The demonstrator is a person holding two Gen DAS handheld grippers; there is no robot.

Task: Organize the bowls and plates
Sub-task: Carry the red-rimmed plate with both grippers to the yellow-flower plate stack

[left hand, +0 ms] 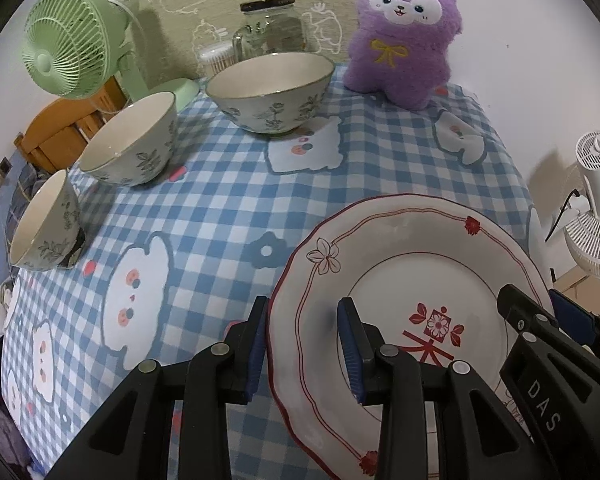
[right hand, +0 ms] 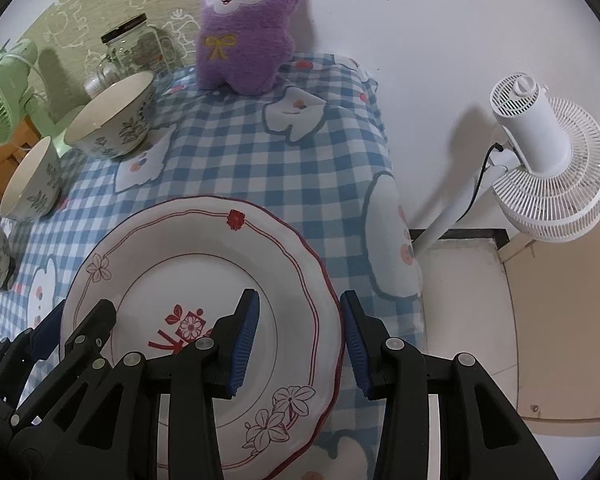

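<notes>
Plate [left hand: 404, 280], white with red trim, sits between both grippers above the checked counter [left hand: 220, 200]: the left gripper [left hand: 304, 344] clamps its left rim, the right gripper [right hand: 300, 336] clamps its right rim. Three floral bowls [left hand: 270, 92] stand ahead to the left, well apart from a purple plush toy [left hand: 400, 36].

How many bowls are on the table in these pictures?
3. The largest bowl stands at the back near the glass jar, the middle bowl is left of it, and the smallest bowl is nearest, at the table's left edge. Others may lie out of view.
</notes>
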